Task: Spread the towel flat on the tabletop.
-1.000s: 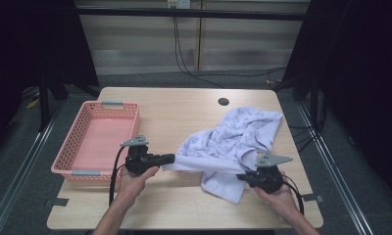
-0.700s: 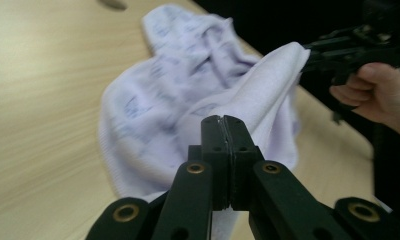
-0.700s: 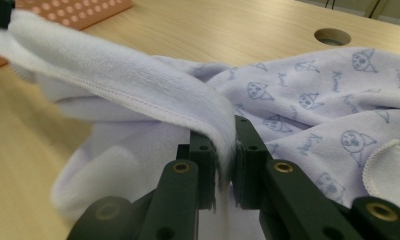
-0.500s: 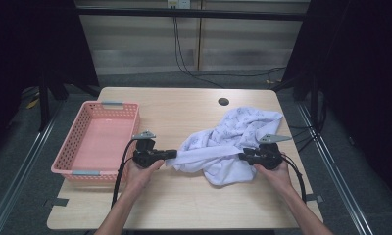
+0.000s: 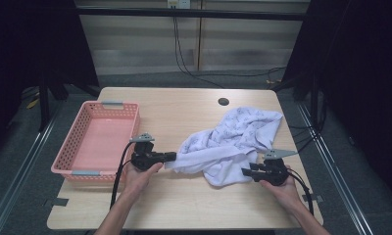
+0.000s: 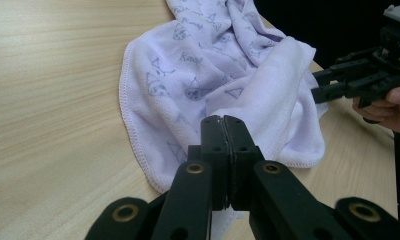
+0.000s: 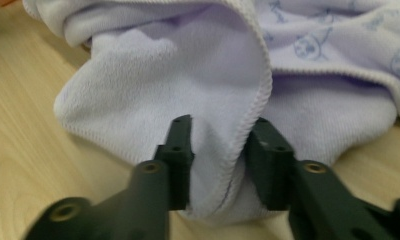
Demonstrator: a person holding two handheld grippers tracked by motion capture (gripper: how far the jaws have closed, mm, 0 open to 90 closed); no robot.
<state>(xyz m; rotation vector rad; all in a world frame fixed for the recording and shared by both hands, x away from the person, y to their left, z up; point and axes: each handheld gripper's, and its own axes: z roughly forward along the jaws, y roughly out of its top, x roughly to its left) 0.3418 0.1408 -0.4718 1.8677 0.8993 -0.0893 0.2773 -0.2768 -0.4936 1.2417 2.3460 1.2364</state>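
Here, the scene in lines —
Step in hand: gathering a lavender printed towel (image 5: 233,144) lying crumpled on the right half of the table (image 5: 184,110), likely for folding or for the pink basket (image 5: 98,142) at the left
Left gripper (image 5: 172,156): jaws pressed together on the towel's near-left edge, cloth pinched under the tips in the left gripper view
Right gripper (image 5: 245,172): jaws parted around a hemmed fold (image 7: 228,150) — not yet clamped
Next move: probably closing the right jaws on that hem, then lifting both ends together
Pose: both forearms enter from the table's near edge, grippers held low, pointing inward toward each other
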